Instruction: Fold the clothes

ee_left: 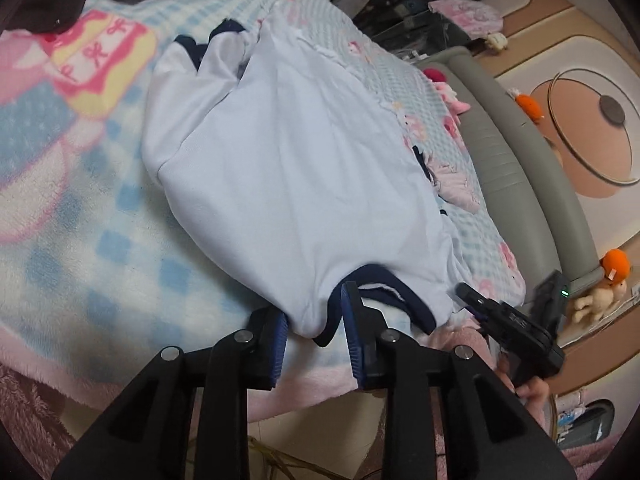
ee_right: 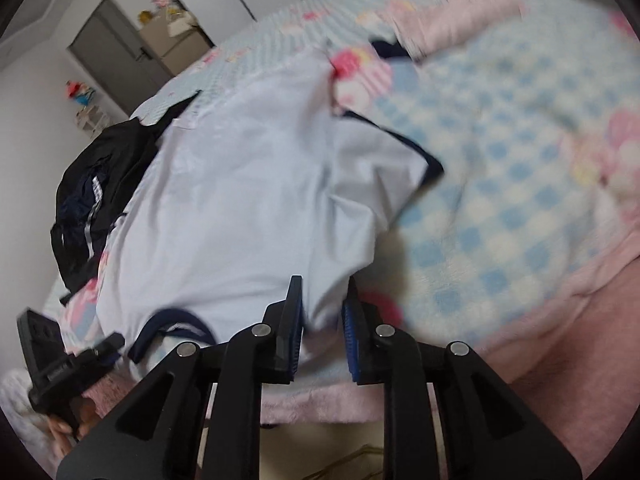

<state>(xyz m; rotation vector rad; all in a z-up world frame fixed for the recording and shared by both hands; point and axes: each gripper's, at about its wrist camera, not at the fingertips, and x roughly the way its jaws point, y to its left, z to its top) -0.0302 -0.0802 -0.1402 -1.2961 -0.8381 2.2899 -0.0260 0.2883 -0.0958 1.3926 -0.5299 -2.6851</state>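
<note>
A pale blue T-shirt (ee_left: pixel 288 176) w/ navy trim lies spread across the pink-and-blue checked blanket (ee_left: pixel 100 248) on the bed, its navy collar (ee_left: pixel 384 280) at the near edge, closest to you. Your left gripper (ee_left: pixel 316 330) sits at that near edge, its 2 blue-padded fingers (ee_left: pixel 278 340) set apart w/ a bunched fold of the shirt and a strip of navy trim between them; the gap looks wider than the cloth, so you can't tell from the left wrist view whether the pads actually pinch it. Your right gripper (ee_right: pixel 322 334) is at the shirt's near edge too, on the other side of the collar, fingers (ee_right: pixel 294 328) likewise parted w/ shirt fabric in the gap; the fabric there is motion-blurred, so grip can't be confirmed. In the right wrist view the left gripper (ee_right: pixel 108 346) shows at lower left, held by a hand (ee_right: pixel 60 436), just beside the collar loop. One navy-cuffed sleeve (ee_right: pixel 404 164) fans out to the right over the blanket. A heap of dark clothing (ee_right: pixel 100 184) lies at the far-left side of the bed, touching the shirt. Beyond the bed, a grey padded bed frame (ee_left: pixel 516 168) and orange plush toys (ee_left: pixel 614 264) sit near the floor.
</note>
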